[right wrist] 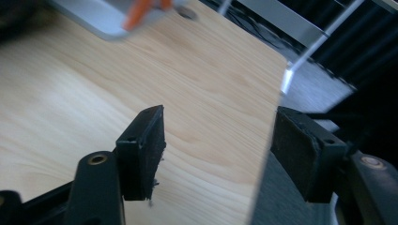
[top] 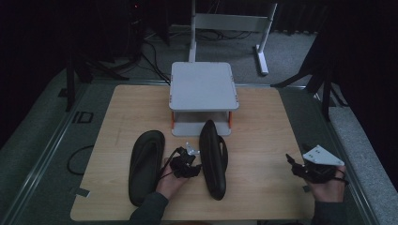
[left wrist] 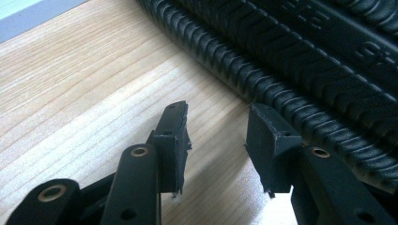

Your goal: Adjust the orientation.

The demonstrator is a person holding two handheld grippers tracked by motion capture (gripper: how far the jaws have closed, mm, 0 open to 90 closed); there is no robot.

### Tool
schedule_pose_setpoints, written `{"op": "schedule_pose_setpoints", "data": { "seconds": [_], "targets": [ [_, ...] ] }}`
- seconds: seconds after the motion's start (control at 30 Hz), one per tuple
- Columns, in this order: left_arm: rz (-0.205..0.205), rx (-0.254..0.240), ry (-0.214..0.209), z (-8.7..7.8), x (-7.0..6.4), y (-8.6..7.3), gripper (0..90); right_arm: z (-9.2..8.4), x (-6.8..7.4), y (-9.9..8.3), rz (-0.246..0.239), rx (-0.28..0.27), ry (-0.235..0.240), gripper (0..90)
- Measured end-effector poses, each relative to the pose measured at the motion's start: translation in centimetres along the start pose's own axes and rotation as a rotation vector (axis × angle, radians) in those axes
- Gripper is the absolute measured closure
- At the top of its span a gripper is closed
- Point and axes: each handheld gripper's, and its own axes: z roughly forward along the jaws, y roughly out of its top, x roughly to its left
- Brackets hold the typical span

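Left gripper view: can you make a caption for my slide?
Open left gripper poised over the wooden table, its fingers just short of a ribbed black sandal.

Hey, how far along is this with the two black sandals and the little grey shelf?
Barely started, it seems. Done: nothing visibly. Both sandals lie on the table, none on the shelf. In hand: the left gripper is open beside the right-hand sandal's ribbed edge, gripping nothing. The right gripper is open near the table's edge. Left: grasping and moving both, if shelving is the aim.
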Motion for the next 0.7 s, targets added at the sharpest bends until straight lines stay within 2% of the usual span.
{"op": "schedule_pose_setpoints", "data": {
  "seconds": [0.07, 0.1, 0.13, 0.17, 0.2, 0.27, 0.3, 0.4, 0.47, 0.57, 0.6, 0.7],
  "targets": [
    [0.0, -0.002, 0.001, 0.0, 0.0, 0.0, 58.2, -0.1, 1.7, 0.6, 0.012, -0.035, 0.065, 34.0],
    [-0.001, -0.003, 0.0, 0.0, 0.0, 0.0, 58.2, 0.1, 2.6, 0.9, 0.001, -0.046, 0.095, 33.7],
    [-0.001, -0.003, 0.0, 0.0, 0.0, 0.0, 58.1, 0.1, 2.6, 0.9, 0.001, -0.046, 0.095, 33.7],
    [0.001, -0.003, -0.001, 0.0, 0.0, 0.0, 58.1, 0.3, 3.6, 1.2, -0.01, -0.054, 0.119, 33.3],
    [0.001, -0.003, -0.001, 0.0, 0.0, 0.0, 58.1, 0.8, 5.7, 2.0, -0.036, -0.058, 0.165, 31.8],
    [0.001, -0.004, -0.003, 0.1, 0.0, 0.0, 58.1, 1.6, 7.9, 2.9, -0.055, -0.059, 0.211, 31.8],
    [0.001, -0.004, -0.004, 0.1, 0.0, 0.0, 58.1, 2.0, 8.9, 3.3, -0.08, -0.059, 0.232, 31.8],
    [-0.003, -0.007, -0.006, 0.1, 0.1, 0.0, 57.9, 3.5, 11.5, 4.2, -0.157, -0.039, 0.254, 31.6],
    [-0.004, -0.009, -0.006, 0.1, 0.1, 0.0, 57.9, 4.3, 12.4, 4.8, -0.167, -0.042, 0.258, 32.3],
    [-0.003, -0.008, -0.003, 0.1, 0.0, 0.0, 57.9, 5.8, 13.2, 5.7, -0.163, -0.034, 0.299, 33.1],
    [0.001, -0.007, 0.009, 0.1, 0.0, 0.0, 58.8, 6.3, 13.4, 5.9, -0.163, -0.026, 0.308, 33.3],
    [0.005, -0.004, 0.015, 0.0, 0.0, 0.0, 58.3, 6.8, 13.4, 6.6, -0.134, -0.05, 0.341, 34.3]
  ]
}}
